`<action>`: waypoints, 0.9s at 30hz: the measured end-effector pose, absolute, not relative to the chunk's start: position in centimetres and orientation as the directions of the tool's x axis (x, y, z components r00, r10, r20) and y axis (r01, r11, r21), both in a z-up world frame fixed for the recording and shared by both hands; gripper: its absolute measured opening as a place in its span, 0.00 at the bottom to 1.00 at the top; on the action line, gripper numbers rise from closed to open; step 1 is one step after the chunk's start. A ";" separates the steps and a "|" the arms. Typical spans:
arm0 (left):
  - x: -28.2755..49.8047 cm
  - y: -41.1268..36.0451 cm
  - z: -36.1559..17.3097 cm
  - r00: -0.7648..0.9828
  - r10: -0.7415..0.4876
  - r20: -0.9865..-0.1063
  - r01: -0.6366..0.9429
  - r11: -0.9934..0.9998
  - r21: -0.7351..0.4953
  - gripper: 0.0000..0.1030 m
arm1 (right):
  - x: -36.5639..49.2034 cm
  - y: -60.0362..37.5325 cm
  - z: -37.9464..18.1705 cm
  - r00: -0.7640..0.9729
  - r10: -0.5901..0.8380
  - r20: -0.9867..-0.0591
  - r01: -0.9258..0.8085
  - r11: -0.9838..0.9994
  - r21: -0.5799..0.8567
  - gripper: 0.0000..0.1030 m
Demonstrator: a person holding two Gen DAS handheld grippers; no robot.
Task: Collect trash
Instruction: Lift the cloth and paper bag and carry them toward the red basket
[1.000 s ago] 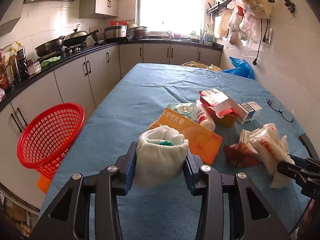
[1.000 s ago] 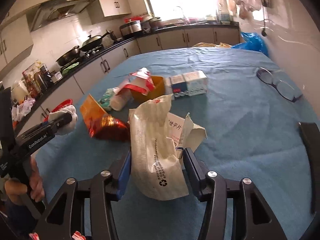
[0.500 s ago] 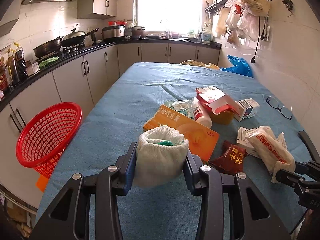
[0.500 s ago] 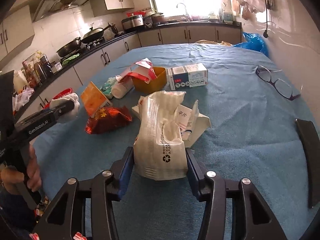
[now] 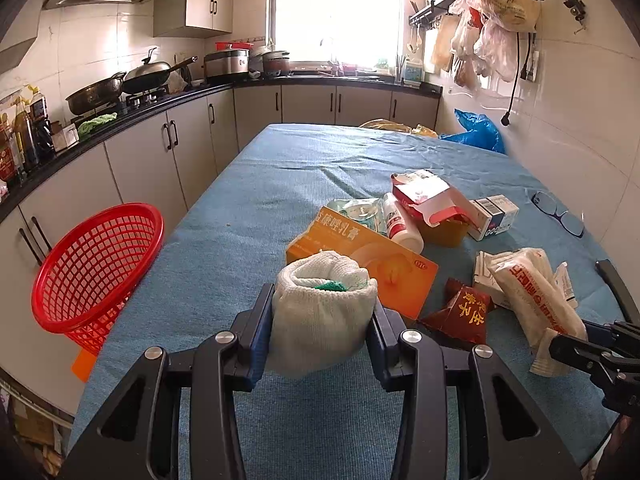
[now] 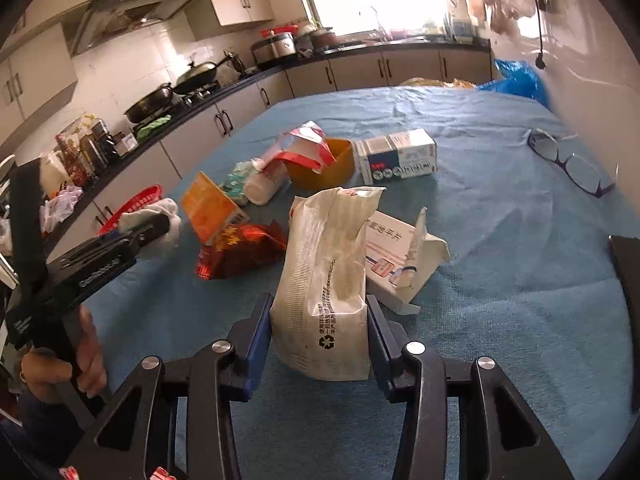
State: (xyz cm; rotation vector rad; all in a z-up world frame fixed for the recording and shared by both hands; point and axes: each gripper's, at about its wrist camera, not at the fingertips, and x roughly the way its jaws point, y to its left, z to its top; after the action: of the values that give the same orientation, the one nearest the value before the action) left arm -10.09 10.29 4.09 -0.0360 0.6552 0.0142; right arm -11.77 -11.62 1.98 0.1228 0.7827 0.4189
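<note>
The left gripper (image 5: 324, 330) has its jaws clenched on a rolled white cloth (image 5: 322, 316), which bulges between the pads and sits clear above the blue table (image 5: 280, 184). The right gripper (image 6: 320, 344) has just been closing its jaws on a cream plastic wrapper (image 6: 326, 280); both pads now press its lower sides, so I read it as grasped. Just beyond the right jaws lie a white carton (image 6: 394, 252) and a dark red foil packet (image 6: 240, 252); further ahead sit the orange box (image 5: 360, 264) and other litter.

To do this step well, the right jaws should squeeze the soft wrapper firmly before lifting, since thin film slips and may drag the carton touching it. A straight, slow lift would separate them. The red basket (image 5: 96, 268), off to the left of the left jaws at the table edge, seems the likely drop point.

The wrapper's bottom edge is hidden behind the jaws, so whether it has left the table is unclear. The basket's base is cut off by the table.
</note>
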 end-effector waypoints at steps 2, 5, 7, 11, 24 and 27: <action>-10.3 10.2 4.3 0.797 -0.005 -0.604 -0.017 0.999 -0.030 0.39 | -12.2 -11.6 2.6 0.647 0.421 -0.636 -0.332 0.906 0.262 0.46; -10.8 10.4 5.2 0.812 -0.007 -0.584 -0.015 0.999 -0.033 0.39 | -12.7 -11.6 3.8 0.676 0.431 -0.597 -0.346 0.902 0.259 0.46; -11.2 10.5 5.8 0.823 -0.007 -0.568 -0.014 0.999 -0.033 0.39 | -12.8 -11.5 4.3 0.688 0.431 -0.584 -0.353 0.902 0.249 0.46; -11.3 10.5 6.2 0.826 -0.001 -0.563 -0.017 0.999 -0.028 0.39 | -12.7 -11.2 4.6 0.689 0.435 -0.580 -0.358 0.900 0.250 0.46; -11.2 10.4 6.4 0.825 0.013 -0.565 -0.026 1.000 -0.015 0.39 | -12.1 -10.4 4.6 0.680 0.442 -0.585 -0.375 0.895 0.240 0.46; -11.2 10.4 6.4 0.825 0.015 -0.565 -0.028 1.000 -0.013 0.39 | -12.0 -10.2 4.8 0.679 0.445 -0.584 -0.381 0.893 0.238 0.46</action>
State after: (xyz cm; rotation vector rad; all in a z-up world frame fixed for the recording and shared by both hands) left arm -11.22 10.43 6.38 -0.0213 0.5998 0.0230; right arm -12.03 -10.16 4.80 0.0998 0.6818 0.4650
